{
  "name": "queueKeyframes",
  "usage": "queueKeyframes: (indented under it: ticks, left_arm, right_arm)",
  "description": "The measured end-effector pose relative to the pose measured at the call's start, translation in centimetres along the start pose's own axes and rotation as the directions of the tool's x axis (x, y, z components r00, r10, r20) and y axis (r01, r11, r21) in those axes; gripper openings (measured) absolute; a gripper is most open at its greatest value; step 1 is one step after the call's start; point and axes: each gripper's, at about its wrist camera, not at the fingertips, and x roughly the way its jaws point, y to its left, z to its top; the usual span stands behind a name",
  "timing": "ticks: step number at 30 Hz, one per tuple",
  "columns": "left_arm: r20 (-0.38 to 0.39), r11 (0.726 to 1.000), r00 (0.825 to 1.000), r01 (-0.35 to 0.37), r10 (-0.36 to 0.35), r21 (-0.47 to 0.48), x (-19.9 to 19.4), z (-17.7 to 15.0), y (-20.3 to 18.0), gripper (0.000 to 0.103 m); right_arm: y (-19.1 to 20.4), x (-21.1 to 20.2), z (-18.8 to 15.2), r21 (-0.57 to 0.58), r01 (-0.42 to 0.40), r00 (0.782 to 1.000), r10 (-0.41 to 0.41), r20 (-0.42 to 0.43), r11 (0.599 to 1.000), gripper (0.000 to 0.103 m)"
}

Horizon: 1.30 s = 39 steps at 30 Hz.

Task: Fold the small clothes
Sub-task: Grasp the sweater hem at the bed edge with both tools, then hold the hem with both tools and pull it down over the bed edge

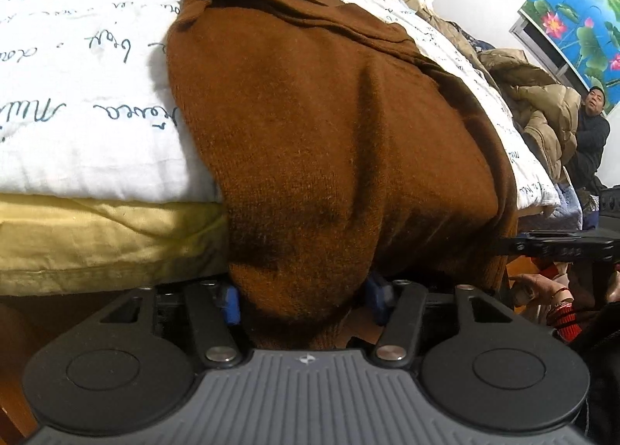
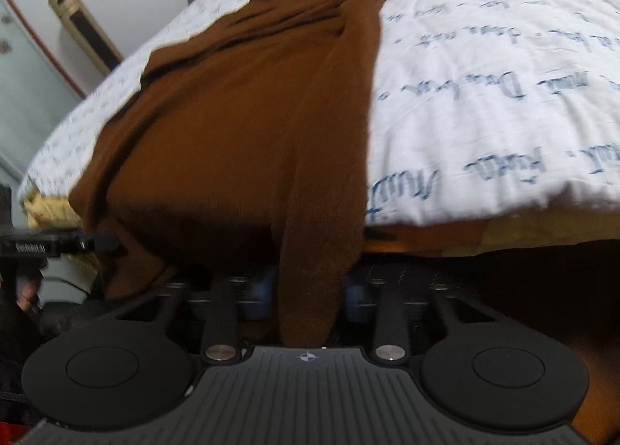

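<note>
White quilted bedding (image 1: 77, 69) printed with blue cursive script is covering the bed, its puffy edge overhanging a creased yellow sheet (image 1: 97, 235). Draped over that bedding and hanging off its near edge is the brown knit garment (image 1: 329, 127), soft and fuzzy, rumpled into long folds toward the far side of the bedding. At the bedding's near edge, the left gripper (image 1: 304, 299) is clamping a thick bunched lobe of the garment's hem, the knit filling the gap between its blue-padded fingers (image 1: 229, 303). Further along the same edge, the right gripper (image 2: 310, 292) is pinching a narrow hanging strip of the same garment (image 2: 252, 127) between fingers drawn close together; that view is blurred. Beyond the bedding's far corner, piled tan and pink clothes (image 1: 542, 111) are lying beside a lotus mural (image 1: 577, 7), and a seated person (image 1: 591, 123) is looking on.
</note>
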Motion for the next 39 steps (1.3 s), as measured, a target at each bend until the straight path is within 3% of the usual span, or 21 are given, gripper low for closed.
queueKeyframes:
  ticks: [2,4,18,21,25,32,39]
  left_arm:
    - [0.0,1.0,1.0,-0.004,0.004,-0.006,0.2,-0.1,0.3,0.048]
    - [-0.001,1.0,1.0,-0.014,0.014,-0.001,0.3,0.0,0.3,0.043]
    - [0.0,0.999,0.999,-0.052,0.052,0.013,0.4,0.0,-0.3,0.043]
    - [-0.007,0.999,1.0,-0.027,0.026,-0.027,0.6,-0.1,0.3,0.052]
    - [0.005,0.988,0.993,0.117,-0.117,-0.105,0.6,-0.6,1.5,0.094]
    - [-0.013,0.996,0.997,0.077,-0.078,-0.04,0.5,-0.8,0.4,0.095]
    - [0.018,0.994,0.997,-0.08,0.079,0.077,-0.1,-0.9,-1.6,0.095]
  right_arm:
    - [0.3,0.8,-0.1,-0.009,0.022,0.999,-0.022,-0.036,1.0,0.012]
    - [0.4,0.8,-0.2,0.001,0.01,1.0,-0.01,-0.026,1.0,0.011]
    - [-0.1,0.2,-0.7,0.028,-0.012,1.0,0.011,0.024,1.0,0.011]
    - [-0.1,0.4,-0.5,0.044,-0.008,1.0,0.007,0.022,0.999,0.012]
    - [-0.4,0.3,-0.6,0.052,-0.007,1.0,0.005,0.027,0.999,0.016]
    - [-0.5,0.1,-0.7,0.047,-0.001,1.0,0.0,0.03,0.999,0.018]
    - [-0.3,0.2,-0.6,0.036,-0.004,1.0,0.003,0.022,0.999,0.019]
